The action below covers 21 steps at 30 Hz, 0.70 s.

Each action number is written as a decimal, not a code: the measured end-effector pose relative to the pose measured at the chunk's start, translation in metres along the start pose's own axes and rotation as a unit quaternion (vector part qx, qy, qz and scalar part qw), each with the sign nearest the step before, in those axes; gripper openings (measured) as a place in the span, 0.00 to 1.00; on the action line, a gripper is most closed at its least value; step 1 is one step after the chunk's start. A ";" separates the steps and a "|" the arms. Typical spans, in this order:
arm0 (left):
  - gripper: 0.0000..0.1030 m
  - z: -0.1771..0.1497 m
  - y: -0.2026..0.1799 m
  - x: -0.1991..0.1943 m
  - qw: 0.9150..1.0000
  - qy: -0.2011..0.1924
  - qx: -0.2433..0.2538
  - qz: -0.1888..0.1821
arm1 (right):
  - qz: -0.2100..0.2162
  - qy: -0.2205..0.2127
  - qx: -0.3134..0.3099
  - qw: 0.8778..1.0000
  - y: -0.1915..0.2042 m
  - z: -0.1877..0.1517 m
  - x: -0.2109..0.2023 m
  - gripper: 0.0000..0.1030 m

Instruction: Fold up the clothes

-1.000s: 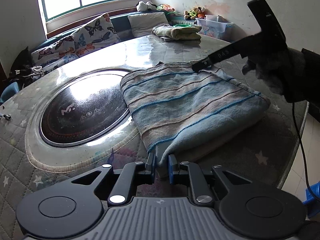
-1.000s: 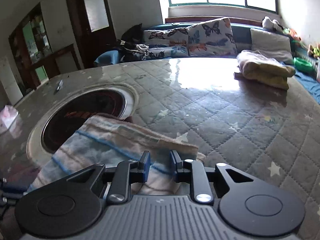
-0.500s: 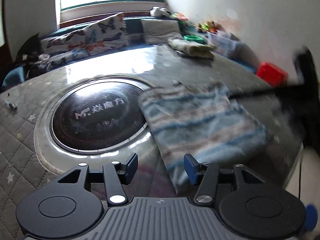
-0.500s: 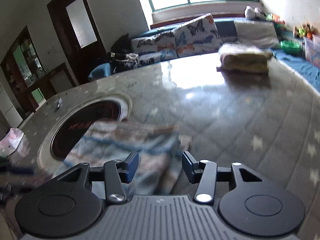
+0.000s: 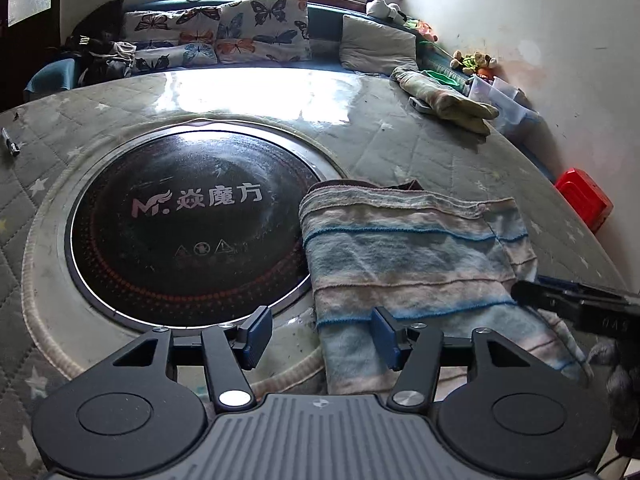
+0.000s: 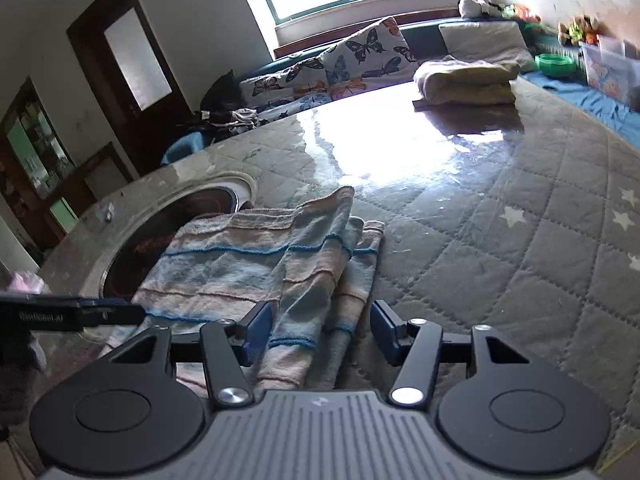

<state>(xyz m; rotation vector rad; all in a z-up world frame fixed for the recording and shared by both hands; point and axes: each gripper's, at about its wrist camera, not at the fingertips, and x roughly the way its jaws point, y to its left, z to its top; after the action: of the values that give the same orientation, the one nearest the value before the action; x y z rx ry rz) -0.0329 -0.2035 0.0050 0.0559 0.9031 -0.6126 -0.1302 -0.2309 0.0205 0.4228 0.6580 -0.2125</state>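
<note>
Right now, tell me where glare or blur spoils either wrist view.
Left wrist view: window glare whitens the far table; the striped cloth and cooktop stay sharp. Right wrist view: glare blows out the tabletop before the folded pile; toys at top right look smeared.

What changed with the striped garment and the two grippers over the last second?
Both grippers let go: the left gripper, whose jaws are opening, and the right gripper were pinched on the striped garment and now stand open over its near edge. The garment stays folded on the table, partly over the black cooktop.
</note>
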 end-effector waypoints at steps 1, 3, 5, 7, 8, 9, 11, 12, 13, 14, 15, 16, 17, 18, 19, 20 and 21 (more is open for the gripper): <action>0.57 0.001 0.000 0.001 1.000 0.000 -0.001 0.000 | 0.001 0.000 0.002 1.000 0.002 0.000 0.001 0.49; 0.57 0.002 0.000 0.003 1.000 0.000 -0.002 0.000 | 0.011 0.004 0.010 1.000 0.003 -0.001 0.003 0.34; 0.57 0.003 -0.001 0.005 1.000 0.000 -0.002 0.001 | 0.019 0.008 0.018 1.000 0.004 -0.001 0.004 0.26; 0.55 0.004 -0.001 0.006 1.000 0.001 -0.003 -0.004 | 0.020 0.009 0.021 1.000 0.004 0.000 0.004 0.26; 0.52 0.004 -0.001 0.006 1.000 0.001 -0.003 -0.007 | 0.020 0.008 0.024 0.999 0.003 0.000 0.004 0.28; 0.47 0.005 -0.001 0.006 1.000 0.001 -0.004 -0.010 | 0.020 0.007 0.028 0.999 0.003 0.000 0.004 0.32; 0.44 0.005 -0.002 0.007 1.000 0.004 -0.005 -0.017 | 0.020 0.004 0.036 0.999 0.001 0.000 0.004 0.32; 0.43 0.005 -0.002 0.008 1.000 0.005 -0.005 -0.020 | 0.020 0.004 0.037 0.999 0.002 0.000 0.004 0.33; 0.43 0.005 -0.002 0.009 1.000 0.006 -0.005 -0.024 | 0.021 0.003 0.037 0.999 0.003 0.000 0.005 0.33; 0.43 0.006 -0.002 0.010 1.000 0.006 -0.006 -0.026 | 0.022 0.003 0.036 0.999 0.003 0.000 0.005 0.33; 0.39 0.006 -0.002 0.010 1.000 0.006 -0.005 -0.028 | 0.024 0.002 0.036 0.999 0.004 -0.001 0.006 0.29; 0.37 0.006 -0.002 0.010 0.999 0.006 -0.005 -0.031 | 0.024 0.002 0.035 0.999 0.004 -0.001 0.006 0.27; 0.33 0.007 -0.002 0.010 0.999 0.006 -0.004 -0.033 | 0.025 0.000 0.038 0.999 0.003 -0.002 0.006 0.25; 0.31 0.007 -0.002 0.009 0.999 0.005 -0.003 -0.036 | 0.027 -0.001 0.042 0.999 0.002 -0.002 0.006 0.23; 0.29 0.007 -0.002 0.009 0.999 0.005 -0.002 -0.038 | 0.030 -0.004 0.047 0.998 0.000 -0.002 0.006 0.21; 0.24 0.007 -0.003 0.008 0.999 0.003 0.000 -0.038 | 0.033 -0.006 0.053 0.998 -0.001 -0.003 0.005 0.19; 0.19 0.007 -0.003 0.007 0.999 0.002 0.001 -0.039 | 0.035 -0.009 0.057 0.998 -0.002 -0.003 0.003 0.17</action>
<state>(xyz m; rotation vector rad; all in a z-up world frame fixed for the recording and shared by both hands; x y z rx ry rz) -0.0260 -0.2120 0.0047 0.0227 0.9113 -0.6860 -0.1299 -0.2314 0.0158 0.5525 0.6132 -0.1876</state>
